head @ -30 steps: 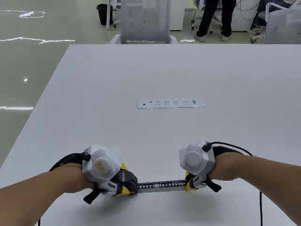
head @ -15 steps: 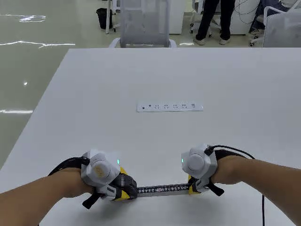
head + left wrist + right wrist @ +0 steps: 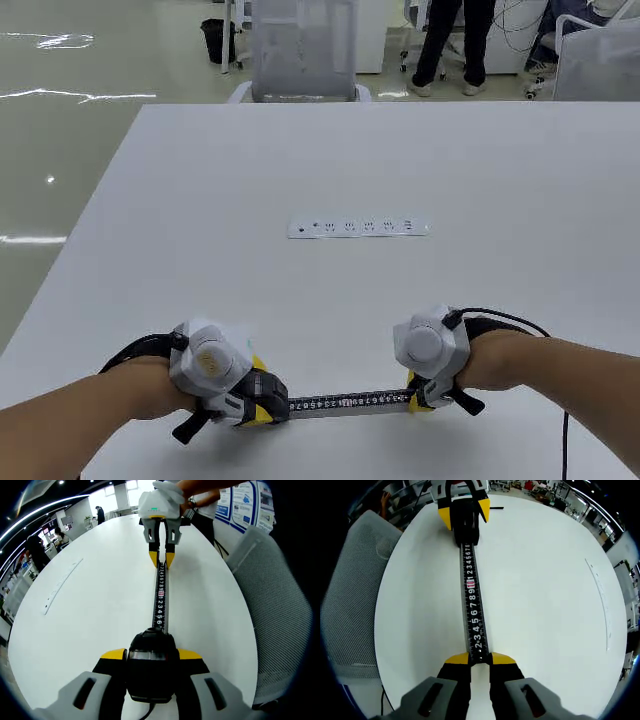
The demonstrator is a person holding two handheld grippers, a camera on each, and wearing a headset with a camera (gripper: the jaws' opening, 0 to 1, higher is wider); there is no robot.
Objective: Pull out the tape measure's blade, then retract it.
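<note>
The black tape measure case [image 3: 151, 662] sits between my left gripper's [image 3: 151, 656] yellow-tipped fingers, which are shut on it. In the head view the case [image 3: 266, 399] is at the near table edge with the left gripper [image 3: 262, 402] around it. The white numbered blade [image 3: 348, 403] runs right to my right gripper [image 3: 414, 398], shut on the blade's end. In the right gripper view the blade [image 3: 471, 600] stretches from my right gripper [image 3: 479, 658] up to the case [image 3: 465, 516]. The right gripper [image 3: 161, 558] pinches the blade [image 3: 160, 597] far off in the left gripper view.
A white power strip [image 3: 358, 227] lies flat mid-table, well beyond the grippers. The white table [image 3: 330, 160] spreads wide ahead. A grey mesh chair [image 3: 301, 50] stands at its far edge, and a person stands further back on the shiny floor.
The right gripper has moved right with the blade's end, so more blade is out of the case. The left gripper holds the case nearly in place.
</note>
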